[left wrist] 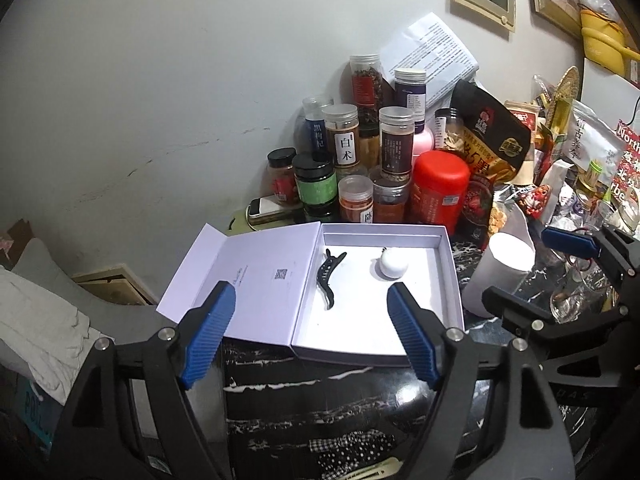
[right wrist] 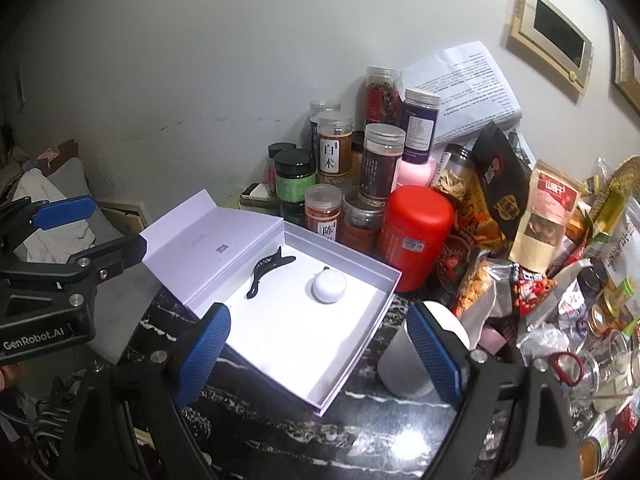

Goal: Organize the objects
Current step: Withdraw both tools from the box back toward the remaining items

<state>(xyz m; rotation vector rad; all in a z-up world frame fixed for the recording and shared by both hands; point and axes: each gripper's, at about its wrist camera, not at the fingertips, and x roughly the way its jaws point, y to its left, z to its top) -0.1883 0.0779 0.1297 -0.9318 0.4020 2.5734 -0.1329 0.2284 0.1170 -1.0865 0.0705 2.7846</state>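
the open white box [left wrist: 448, 272] lay on the dark marbled desk [left wrist: 320, 392], just beyond the left tool [left wrist: 310, 332] and right tool [right wrist: 318, 354], holding a black hair clip [left wrist: 329, 276] and a white round case [left wrist: 393, 264]. jars [left wrist: 348, 136] crowded the far wall. both tools gaped wide, empty.

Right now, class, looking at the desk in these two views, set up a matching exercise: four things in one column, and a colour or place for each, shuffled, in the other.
Things:
1. hair clip
2. round case
3. tall canister
4. box lid

Descriptions:
A. red, behind the box
B. black, inside the box
C. folded open, to the box's left
D. white, inside the box

Pairs: 1-B, 2-D, 3-A, 4-C
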